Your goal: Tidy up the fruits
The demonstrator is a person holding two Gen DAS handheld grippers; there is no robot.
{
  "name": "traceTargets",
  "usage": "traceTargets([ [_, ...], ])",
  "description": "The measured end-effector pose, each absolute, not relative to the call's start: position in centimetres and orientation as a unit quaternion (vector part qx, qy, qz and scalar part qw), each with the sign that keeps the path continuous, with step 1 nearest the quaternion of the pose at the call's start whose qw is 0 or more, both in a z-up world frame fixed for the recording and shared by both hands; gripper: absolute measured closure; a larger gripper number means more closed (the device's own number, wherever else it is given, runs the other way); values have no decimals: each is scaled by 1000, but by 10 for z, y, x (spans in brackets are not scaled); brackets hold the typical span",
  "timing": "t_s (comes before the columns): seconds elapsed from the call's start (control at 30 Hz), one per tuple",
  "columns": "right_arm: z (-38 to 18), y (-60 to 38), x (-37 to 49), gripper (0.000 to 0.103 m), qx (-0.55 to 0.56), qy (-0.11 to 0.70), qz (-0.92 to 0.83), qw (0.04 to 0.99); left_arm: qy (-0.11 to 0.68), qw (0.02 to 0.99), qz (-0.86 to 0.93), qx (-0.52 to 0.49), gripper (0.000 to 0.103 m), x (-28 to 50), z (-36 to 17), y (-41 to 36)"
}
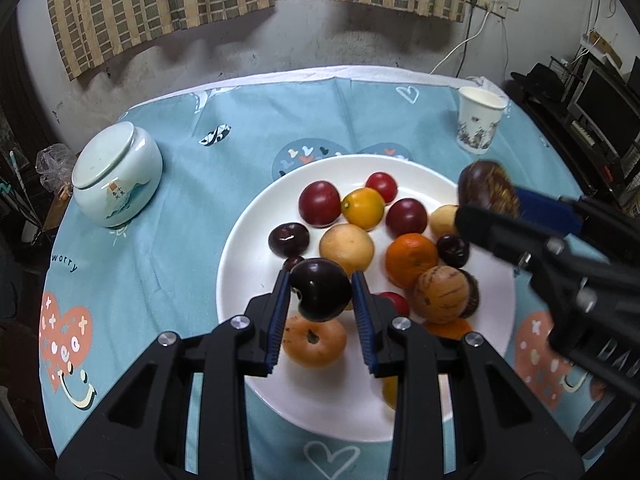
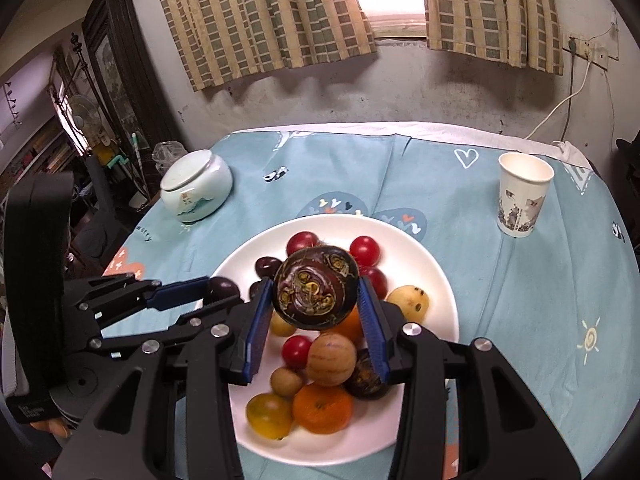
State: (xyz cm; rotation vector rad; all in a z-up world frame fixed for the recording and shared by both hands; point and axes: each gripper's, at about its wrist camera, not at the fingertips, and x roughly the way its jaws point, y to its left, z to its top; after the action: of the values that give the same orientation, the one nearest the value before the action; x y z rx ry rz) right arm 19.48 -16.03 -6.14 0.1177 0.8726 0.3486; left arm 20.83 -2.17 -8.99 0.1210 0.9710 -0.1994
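A white plate (image 1: 248, 264) on the blue tablecloth holds several fruits: red plums (image 1: 319, 203), a yellow fruit (image 1: 363, 208), a mandarin (image 1: 411, 259) and a striped tan fruit (image 1: 440, 294). My left gripper (image 1: 320, 280) is shut on a dark glossy plum (image 1: 320, 294) just above the plate's near side. My right gripper (image 2: 315, 284) is shut on a dark brown, rough-bottomed fruit (image 2: 316, 288) above the plate (image 2: 436, 280). In the left wrist view the brown fruit (image 1: 486, 190) hangs over the plate's right rim. In the right wrist view the left gripper (image 2: 222, 290) is at the left with its plum (image 2: 222, 285).
A pale green lidded jar (image 1: 116, 176) (image 2: 196, 184) stands on the table's left. A printed paper cup (image 1: 478, 120) (image 2: 522, 196) stands at the back right. The table backs onto a wall with checked curtains and a white cable.
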Motion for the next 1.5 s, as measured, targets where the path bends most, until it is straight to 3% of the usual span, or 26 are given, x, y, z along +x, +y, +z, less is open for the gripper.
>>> traceTargets([
  [0.07,-66,-159,201,60,53,429,173,885,466,878,-90,64,66,212,-95,-22],
  [0.1,-68,-157,204,58,48,432,170,885,465,878,-88,64,54,213,-97,-22],
  [0.13,-69,-156,207,54,42,433,165,885,461,881,-84,65,49,214,-97,-22],
  [0.17,-70,-155,209,44,39,433,160,886,457,883,-80,66,44,214,-98,-21],
  [0.2,-69,-155,210,28,39,427,152,890,456,884,-79,65,43,214,-98,-21],
  [0.23,-68,-156,211,26,43,421,152,893,455,884,-80,64,43,215,-99,-20],
  [0.63,-50,-165,191,26,52,414,149,896,432,897,-70,62,32,199,-75,-14],
  [0.77,-30,-174,160,26,73,398,149,902,396,914,-65,64,21,178,-43,-10],
  [0.93,-10,-189,107,16,109,374,139,910,341,936,-61,63,9,143,4,-4],
  [1.03,-7,-195,80,15,132,376,140,907,307,948,-64,58,4,120,31,-2],
  [1.5,12,-178,10,13,113,364,161,910,252,966,-53,6,3,50,95,10],
])
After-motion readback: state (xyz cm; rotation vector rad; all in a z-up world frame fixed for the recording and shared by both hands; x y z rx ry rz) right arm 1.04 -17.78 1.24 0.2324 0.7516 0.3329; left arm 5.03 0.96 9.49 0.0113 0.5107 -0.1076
